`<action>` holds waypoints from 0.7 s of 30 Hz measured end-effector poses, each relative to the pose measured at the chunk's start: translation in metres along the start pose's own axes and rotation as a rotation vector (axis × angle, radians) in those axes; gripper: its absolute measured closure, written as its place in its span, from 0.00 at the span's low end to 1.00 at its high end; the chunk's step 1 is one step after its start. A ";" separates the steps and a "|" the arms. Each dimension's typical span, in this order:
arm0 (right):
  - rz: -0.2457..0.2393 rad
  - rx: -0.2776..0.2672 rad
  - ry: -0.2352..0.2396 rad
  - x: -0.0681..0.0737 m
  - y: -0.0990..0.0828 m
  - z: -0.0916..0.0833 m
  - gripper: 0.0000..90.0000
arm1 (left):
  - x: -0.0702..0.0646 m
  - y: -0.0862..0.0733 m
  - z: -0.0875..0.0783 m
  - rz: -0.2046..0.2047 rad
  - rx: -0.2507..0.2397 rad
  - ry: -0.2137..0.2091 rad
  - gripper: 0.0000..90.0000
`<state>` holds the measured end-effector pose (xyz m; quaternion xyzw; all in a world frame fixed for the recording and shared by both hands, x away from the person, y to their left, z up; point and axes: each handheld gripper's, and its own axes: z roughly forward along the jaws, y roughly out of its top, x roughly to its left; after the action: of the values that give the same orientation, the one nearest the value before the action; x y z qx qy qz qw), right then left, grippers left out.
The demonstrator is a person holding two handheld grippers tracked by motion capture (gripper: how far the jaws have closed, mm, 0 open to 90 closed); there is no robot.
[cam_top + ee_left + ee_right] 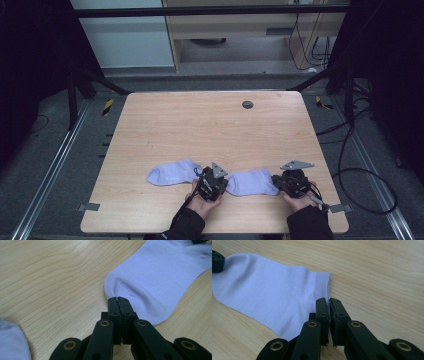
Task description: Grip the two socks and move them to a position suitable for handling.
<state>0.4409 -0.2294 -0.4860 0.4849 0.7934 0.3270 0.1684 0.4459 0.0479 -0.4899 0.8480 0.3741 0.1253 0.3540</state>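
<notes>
I see my left gripper (119,299) and right gripper (329,300) each clenched on opposite ends of the right lavender sock (251,181).

surface: wooden table (210,125) | on it: two pale socks (172,173) (252,181) side by side near front edge | grey disc (247,104) well behind socks

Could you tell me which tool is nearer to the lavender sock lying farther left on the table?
Left. The left tool sits just beside the left sock, at its cuff end, while pinching the toe of the right sock. The right tool is beyond that second sock, at its cuff.
</notes>
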 end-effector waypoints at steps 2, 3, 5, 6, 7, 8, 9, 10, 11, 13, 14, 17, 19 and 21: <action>-0.001 -0.015 0.012 0.002 0.001 -0.005 0.96 | 0.002 0.001 -0.006 0.000 -0.013 -0.004 0.99; 0.001 -0.024 0.017 0.004 0.002 -0.007 0.96 | 0.003 0.001 -0.009 0.003 -0.018 -0.005 0.99; -0.004 -0.039 0.028 0.007 0.003 -0.014 0.96 | 0.004 0.002 -0.016 0.007 -0.021 -0.007 0.99; 0.000 -0.050 0.033 0.009 0.004 -0.018 0.96 | 0.005 0.001 -0.020 0.010 -0.021 -0.005 0.99; -0.001 -0.059 0.040 0.011 0.005 -0.021 0.96 | 0.006 0.001 -0.025 0.017 -0.022 -0.005 0.99; -0.001 -0.059 0.040 0.011 0.005 -0.021 0.96 | 0.006 0.001 -0.025 0.017 -0.022 -0.005 0.99; -0.006 -0.083 0.049 0.016 0.007 -0.028 0.96 | 0.007 0.001 -0.032 0.017 -0.024 -0.010 0.99; -0.003 -0.088 0.053 0.018 0.007 -0.029 0.96 | 0.007 0.000 -0.036 0.018 -0.025 -0.011 0.99; -0.003 -0.088 0.053 0.018 0.007 -0.029 0.96 | 0.007 0.000 -0.036 0.018 -0.025 -0.011 0.99; -0.007 -0.102 0.067 0.024 0.010 -0.033 0.96 | 0.009 -0.002 -0.044 0.027 -0.025 -0.011 0.99; -0.016 -0.107 0.079 0.031 0.012 -0.034 0.96 | 0.011 -0.003 -0.049 0.033 -0.021 -0.012 0.99; -0.029 -0.110 0.088 0.036 0.013 -0.034 0.96 | 0.014 -0.007 -0.056 0.031 -0.015 -0.010 0.99; -0.037 -0.108 0.099 0.043 0.014 -0.033 0.96 | 0.017 -0.010 -0.060 0.031 -0.014 -0.010 0.99; -0.044 -0.110 0.105 0.047 0.015 -0.031 0.96 | 0.020 -0.014 -0.064 0.030 -0.009 -0.011 0.99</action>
<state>0.4104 -0.1941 -0.4503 0.4398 0.7924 0.3912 0.1600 0.4216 0.1015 -0.4541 0.8525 0.3589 0.1273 0.3579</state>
